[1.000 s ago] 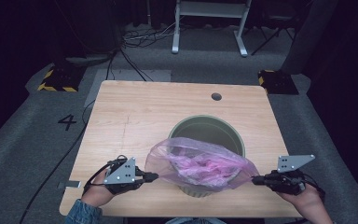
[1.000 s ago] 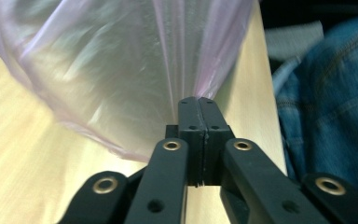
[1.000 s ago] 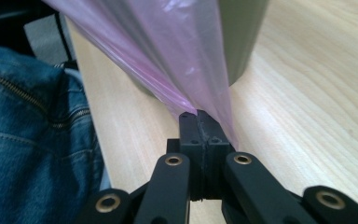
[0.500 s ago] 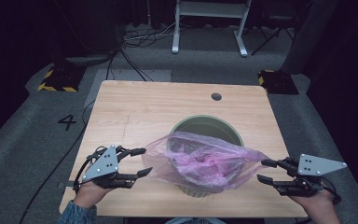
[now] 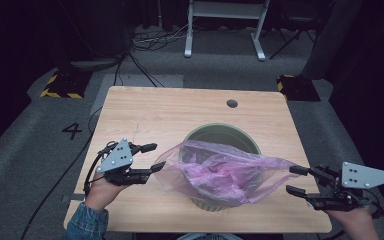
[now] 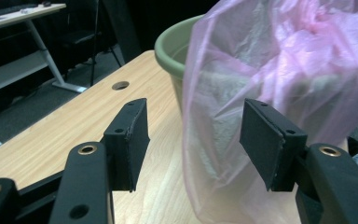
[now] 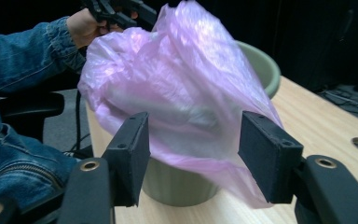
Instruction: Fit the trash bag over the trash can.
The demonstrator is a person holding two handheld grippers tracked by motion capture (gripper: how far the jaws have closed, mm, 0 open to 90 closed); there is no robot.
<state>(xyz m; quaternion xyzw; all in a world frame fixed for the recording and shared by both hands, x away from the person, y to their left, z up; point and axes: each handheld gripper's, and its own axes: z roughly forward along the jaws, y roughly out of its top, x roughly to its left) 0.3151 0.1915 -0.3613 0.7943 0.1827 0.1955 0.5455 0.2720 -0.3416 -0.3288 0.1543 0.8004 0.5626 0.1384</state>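
A thin pink plastic bag (image 5: 220,170) lies draped over a green round bin (image 5: 220,131) on the wooden table (image 5: 145,115). My left gripper (image 5: 155,156) hovers open at the bag's left edge, its jaws just opened. In the left gripper view the bag (image 6: 279,60) hangs beyond the gap of the gripper (image 6: 196,116), and neither pad presses it. My right gripper (image 5: 294,180) is open by the bag's right tip, its jaws just opening further. In the right gripper view the loose bag (image 7: 177,88) and the bin (image 7: 261,65) show past that gripper (image 7: 191,126).
A round cable hole (image 5: 232,103) sits in the table's far right part. Cables (image 5: 145,45) run over the grey floor, and a white desk frame (image 5: 225,25) stands behind. A denim sleeve (image 7: 23,51) shows at left in the right gripper view.
A second ago both grippers were shut on the bag's edges. Both have opened, let the bag go, and moved up and outward. The bag now rests loose over the bin.
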